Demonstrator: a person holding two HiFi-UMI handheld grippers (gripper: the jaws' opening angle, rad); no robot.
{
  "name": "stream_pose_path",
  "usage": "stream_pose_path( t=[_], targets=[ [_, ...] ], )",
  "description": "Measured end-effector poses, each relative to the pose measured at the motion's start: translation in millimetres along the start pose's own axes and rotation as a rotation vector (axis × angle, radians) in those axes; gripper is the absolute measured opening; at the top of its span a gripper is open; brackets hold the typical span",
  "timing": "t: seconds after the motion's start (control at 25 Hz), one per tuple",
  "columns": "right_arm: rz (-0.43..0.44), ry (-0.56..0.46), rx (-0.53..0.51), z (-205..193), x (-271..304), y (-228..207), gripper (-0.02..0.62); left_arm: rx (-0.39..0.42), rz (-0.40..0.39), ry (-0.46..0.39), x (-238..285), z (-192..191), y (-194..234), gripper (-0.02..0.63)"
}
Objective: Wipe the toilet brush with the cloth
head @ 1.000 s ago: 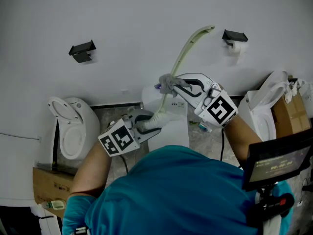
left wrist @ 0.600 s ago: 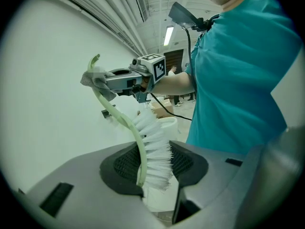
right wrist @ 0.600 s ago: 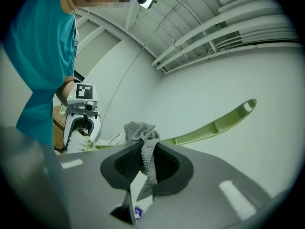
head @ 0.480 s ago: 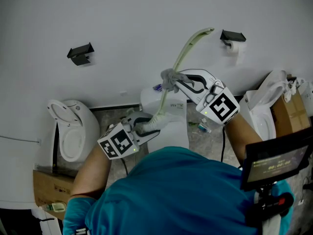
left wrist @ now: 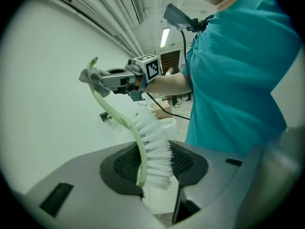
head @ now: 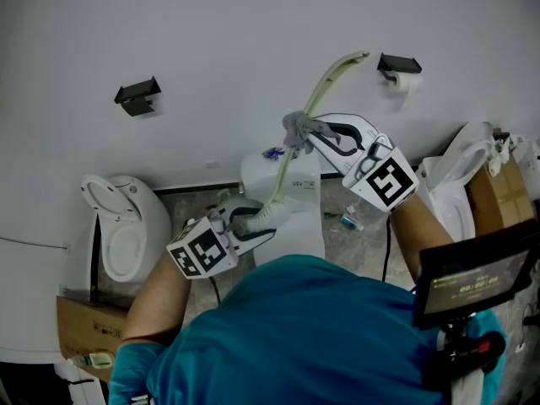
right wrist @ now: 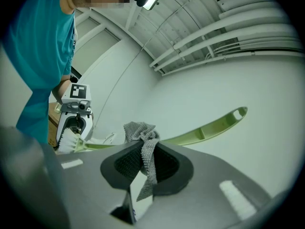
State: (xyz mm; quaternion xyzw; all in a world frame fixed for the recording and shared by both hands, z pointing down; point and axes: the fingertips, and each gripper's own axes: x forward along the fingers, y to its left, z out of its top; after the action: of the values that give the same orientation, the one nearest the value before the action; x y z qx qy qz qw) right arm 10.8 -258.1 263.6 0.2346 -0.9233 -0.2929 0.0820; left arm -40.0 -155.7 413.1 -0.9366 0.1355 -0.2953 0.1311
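Cloth tail (right wrist: 147, 168) shows only in right gripper view.

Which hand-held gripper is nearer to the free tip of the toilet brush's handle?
Right. The right hand-held gripper presses the cloth to the handle partway, short of the tip; the left hand-held gripper grips the bristle head at the opposite end.

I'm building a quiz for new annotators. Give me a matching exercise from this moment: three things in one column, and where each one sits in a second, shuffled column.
Things:
1. cloth
2. toilet brush
3. toilet paper roll

Places:
A. on the wall holder
B. bristle end gripped by the left gripper
C. pinched in the right gripper

Pairs: 1-C, 2-B, 3-A
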Motion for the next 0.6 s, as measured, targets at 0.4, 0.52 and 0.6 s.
stream_pose_path(
  t=[0.4,0.52,0.6],
  targets=[
    [-0.058,-0.021,-0.01,9.5,-11.3,-20.9,0.045,0.024,-0.027,-0.036,-1.2,8.4,-7.5,0.161],
    [-0.076,-0.025,-0.014,12.2,-14.8,-27.2,0.046,0.03,-0.035,-0.048,-1.5,10.9,-9.6,0.161],
    [-0.088,-0.025,-0.018,14.3,-16.6,-32.1,0.045,0.035,-0.041,-0.057,-2.5,12.6,-10.4,0.161]
  ],
)
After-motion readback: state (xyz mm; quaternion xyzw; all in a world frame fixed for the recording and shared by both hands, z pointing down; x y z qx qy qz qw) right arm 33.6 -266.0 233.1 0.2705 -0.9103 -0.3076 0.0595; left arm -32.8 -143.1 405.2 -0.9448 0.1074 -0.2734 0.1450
